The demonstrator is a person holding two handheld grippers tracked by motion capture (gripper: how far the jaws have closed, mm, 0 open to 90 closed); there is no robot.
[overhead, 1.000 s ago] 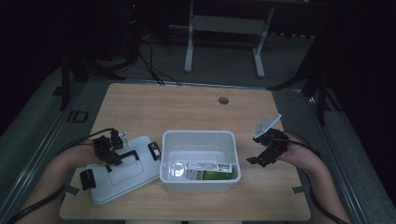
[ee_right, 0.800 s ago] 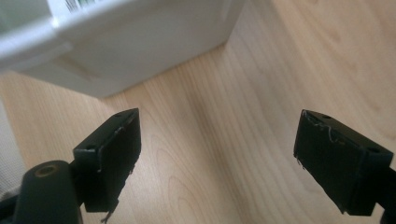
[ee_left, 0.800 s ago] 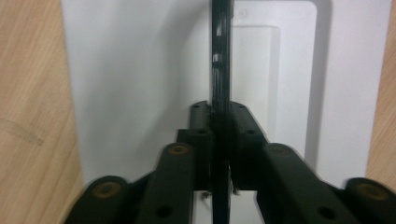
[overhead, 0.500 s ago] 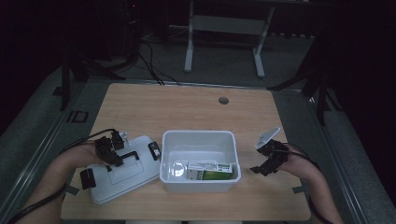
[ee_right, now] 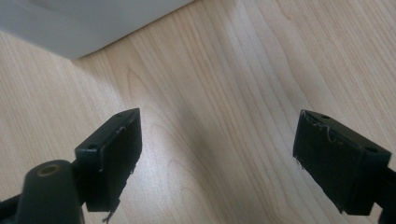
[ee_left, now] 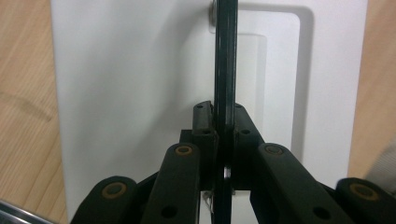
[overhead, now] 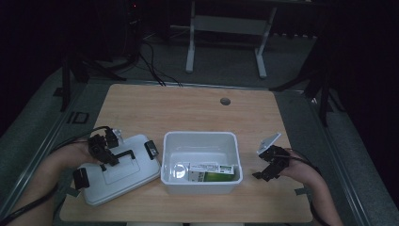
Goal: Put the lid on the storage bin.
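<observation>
A white lid [overhead: 117,175] with a black handle [overhead: 123,153] lies on the wooden table, left of a white bin [overhead: 200,134]. My left gripper [overhead: 112,154] is shut on that handle. In the left gripper view its jaws [ee_left: 225,119] pinch the thin black handle [ee_left: 225,60] over the lid [ee_left: 140,93]. The bin holds a green and white box [overhead: 212,173] and a round clear item [overhead: 179,170]. My right gripper [overhead: 262,176] hovers low over bare table, right of the bin. It stands open [ee_right: 217,154] with nothing between its fingers, and the bin's corner [ee_right: 84,23] shows at the upper left.
Black clips [overhead: 151,149] sit at the lid's ends. A round cable hole [overhead: 225,101] marks the table's far side. Dark floor with cables and a desk frame [overhead: 226,28] lies beyond the table.
My right gripper has sunk toward the table and drawn nearer the front edge beside the bin. The left gripper keeps its hold on the lid's handle.
</observation>
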